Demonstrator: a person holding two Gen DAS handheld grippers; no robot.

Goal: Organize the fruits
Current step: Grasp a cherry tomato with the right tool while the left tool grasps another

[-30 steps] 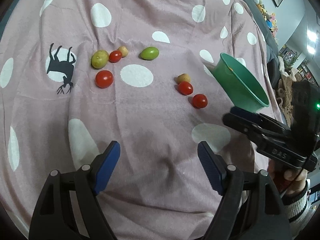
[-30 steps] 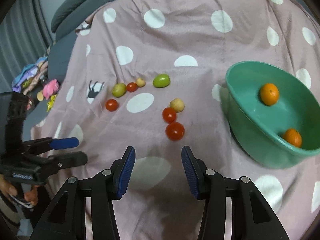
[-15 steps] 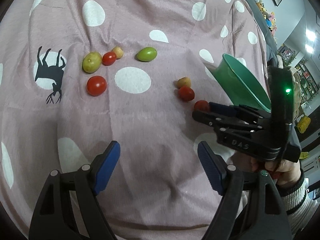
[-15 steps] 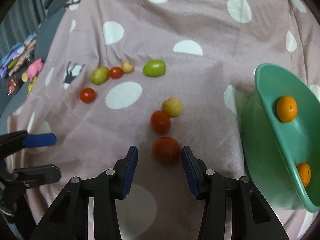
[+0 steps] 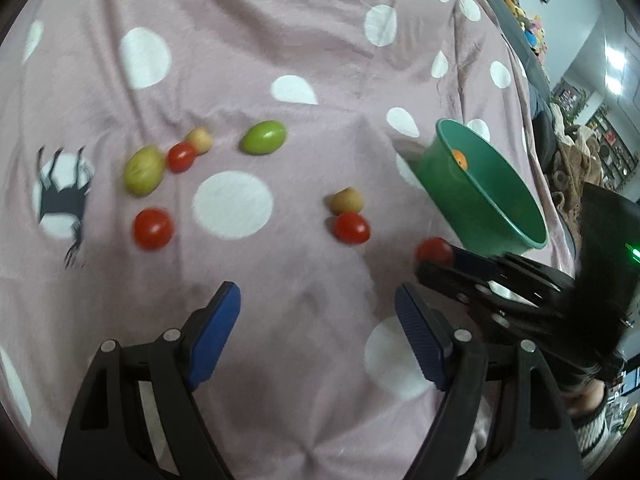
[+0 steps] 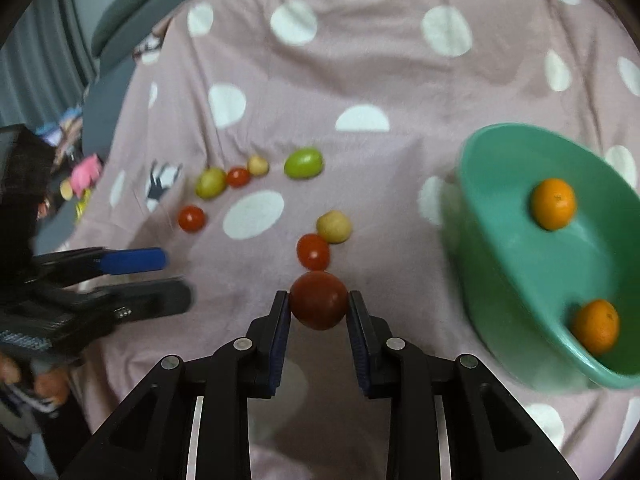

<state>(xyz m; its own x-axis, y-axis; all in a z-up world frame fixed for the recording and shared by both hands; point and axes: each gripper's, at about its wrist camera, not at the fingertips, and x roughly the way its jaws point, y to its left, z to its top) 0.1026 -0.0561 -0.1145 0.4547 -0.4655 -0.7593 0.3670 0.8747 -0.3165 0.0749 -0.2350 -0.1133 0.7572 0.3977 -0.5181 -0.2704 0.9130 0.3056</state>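
My right gripper [image 6: 319, 304] is shut on a dark red tomato [image 6: 319, 300], held just above the pink dotted cloth; it also shows in the left wrist view [image 5: 434, 251]. A green bowl [image 6: 504, 264] to its right holds two oranges [image 6: 553, 203] [image 6: 595, 326]. Another red tomato [image 6: 313, 251] and a yellowish fruit [image 6: 334, 226] lie just ahead. Farther left lie a green fruit [image 6: 303, 162], a small yellow fruit [image 6: 258, 165], a small red tomato [image 6: 238, 176], a yellow-green fruit [image 6: 210, 182] and a red tomato [image 6: 191, 218]. My left gripper [image 5: 318, 328] is open and empty over the cloth.
The cloth [image 5: 280, 40] covers the whole surface, with a deer print [image 5: 62, 196] at the left. The green bowl [image 5: 480, 196] stands tilted at the right in the left wrist view. Clutter and toys [image 6: 80, 176] lie beyond the cloth's left edge.
My right gripper moved forward onto the nearest red tomato, closed on it and lifted it slightly. My left gripper stayed open and shifted a little.
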